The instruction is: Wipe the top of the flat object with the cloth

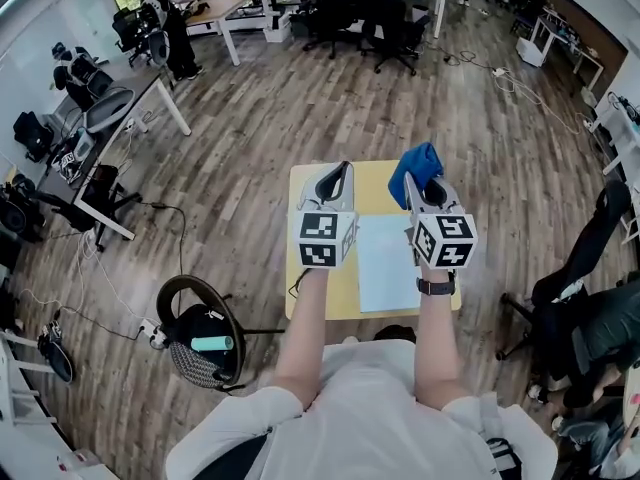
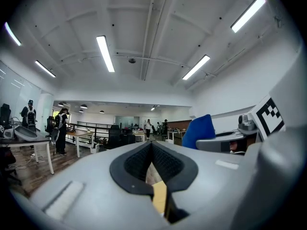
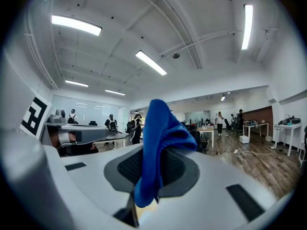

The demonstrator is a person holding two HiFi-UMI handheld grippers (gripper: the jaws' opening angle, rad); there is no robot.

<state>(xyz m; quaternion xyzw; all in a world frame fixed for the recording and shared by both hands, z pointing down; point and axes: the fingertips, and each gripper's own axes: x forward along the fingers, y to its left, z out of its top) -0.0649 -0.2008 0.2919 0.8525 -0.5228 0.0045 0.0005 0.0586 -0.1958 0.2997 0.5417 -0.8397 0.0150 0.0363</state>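
Nearest, the white flat object (image 1: 388, 263) lies on the small yellow desk (image 1: 345, 298), below and between the two raised tools. The left tool (image 1: 338, 176) is clenched on nothing, its jaws pressed together. The right tool (image 1: 428, 190) grips the blue cloth (image 1: 415, 166), which bunches up over its jaws, clear of the flat object; beyond lies the wooden floor (image 1: 300, 108).

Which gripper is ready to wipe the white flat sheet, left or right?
Right, probably: the right gripper pinches the blue cloth near the white flat sheet; the left gripper is shut and empty.
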